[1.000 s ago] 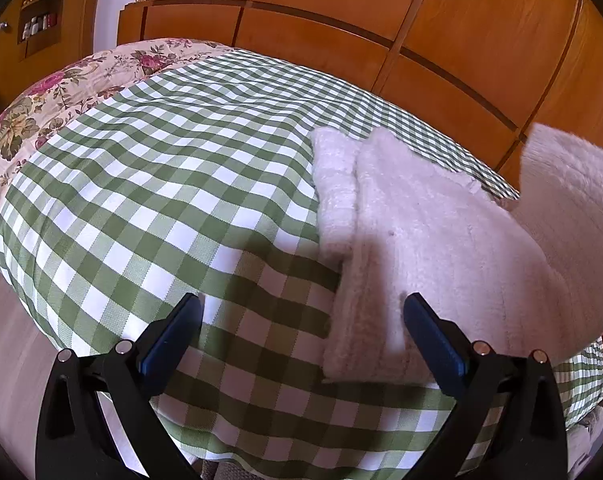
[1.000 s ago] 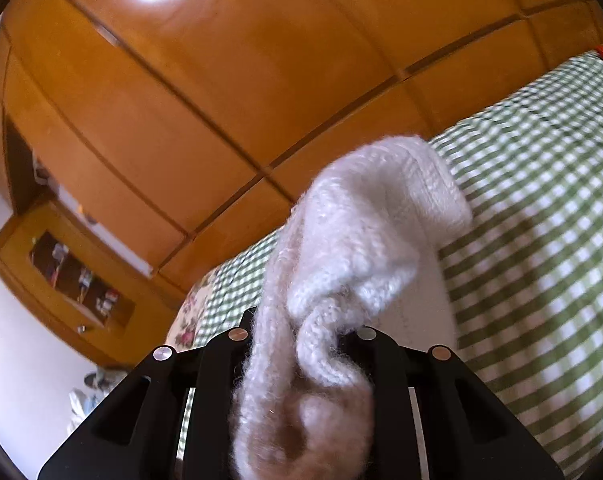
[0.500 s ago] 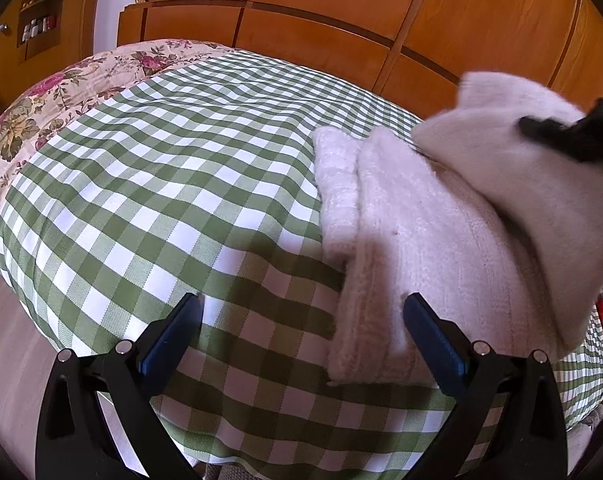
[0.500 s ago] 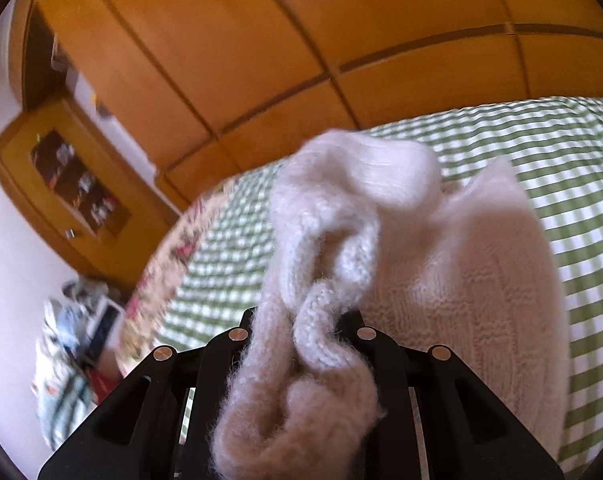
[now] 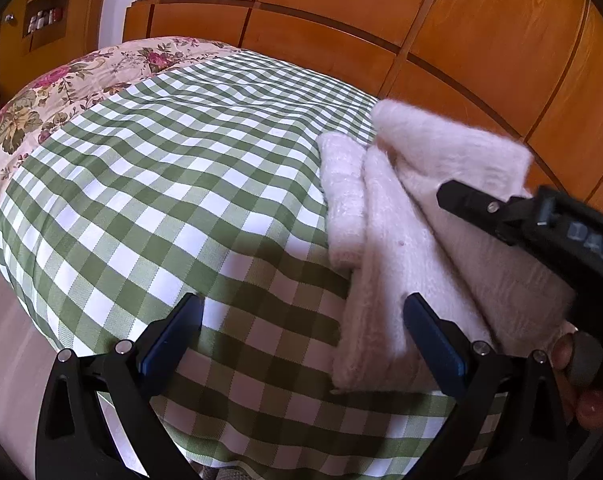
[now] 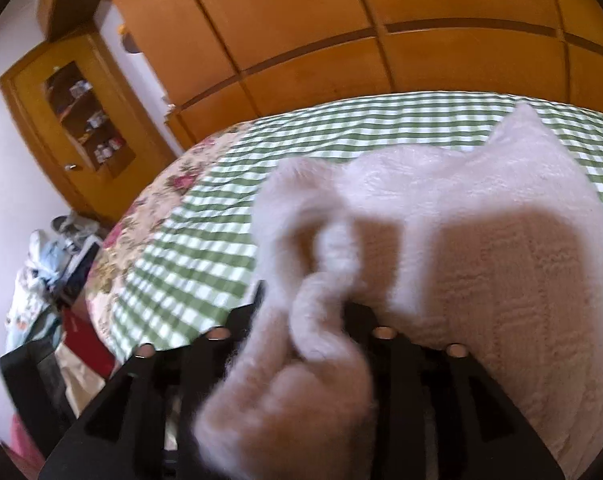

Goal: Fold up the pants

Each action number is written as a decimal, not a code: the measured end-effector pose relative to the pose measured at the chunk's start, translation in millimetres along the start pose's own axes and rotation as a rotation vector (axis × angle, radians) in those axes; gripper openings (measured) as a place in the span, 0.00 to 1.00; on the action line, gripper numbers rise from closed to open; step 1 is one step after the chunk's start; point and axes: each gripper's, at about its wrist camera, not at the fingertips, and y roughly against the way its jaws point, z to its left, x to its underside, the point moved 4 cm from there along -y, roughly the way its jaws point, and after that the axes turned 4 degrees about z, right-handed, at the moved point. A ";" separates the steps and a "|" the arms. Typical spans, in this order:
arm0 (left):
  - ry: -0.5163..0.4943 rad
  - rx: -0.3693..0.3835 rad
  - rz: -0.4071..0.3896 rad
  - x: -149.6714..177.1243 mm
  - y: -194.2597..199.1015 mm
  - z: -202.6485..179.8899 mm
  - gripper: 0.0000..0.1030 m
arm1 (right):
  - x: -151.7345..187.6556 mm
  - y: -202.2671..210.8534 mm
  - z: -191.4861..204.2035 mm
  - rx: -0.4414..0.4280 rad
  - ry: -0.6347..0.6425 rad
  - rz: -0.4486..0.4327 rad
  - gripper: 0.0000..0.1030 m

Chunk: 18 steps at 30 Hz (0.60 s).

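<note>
The fluffy white pants lie partly folded on the right side of a green-checked bed. My right gripper is shut on a bunched end of the pants and holds it low over the folded layers. It also shows in the left wrist view, coming in from the right over the pants. My left gripper is open and empty, hovering over the bed's near edge, its right finger beside the pants' near edge.
Wooden wardrobe doors stand behind the bed. A floral cover lies at the bed's left end. A wooden cabinet and a pile of clothes are on the far left.
My right gripper has swung the held end of the pants down and leftward over the folded layers, lowering it toward the bed. My left gripper has stayed still and open.
</note>
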 end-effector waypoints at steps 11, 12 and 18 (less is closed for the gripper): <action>0.132 0.080 -0.084 -12.6 19.3 18.8 0.98 | 7.0 104.2 -35.1 0.030 0.011 -0.223 0.75; 0.156 0.106 -0.101 -15.1 23.6 20.8 0.98 | 6.1 113.9 -46.1 0.064 -0.006 -0.244 0.78; 0.152 0.325 -0.111 -31.0 38.2 -3.1 0.98 | 14.3 147.0 -142.4 0.267 -0.256 -0.249 0.82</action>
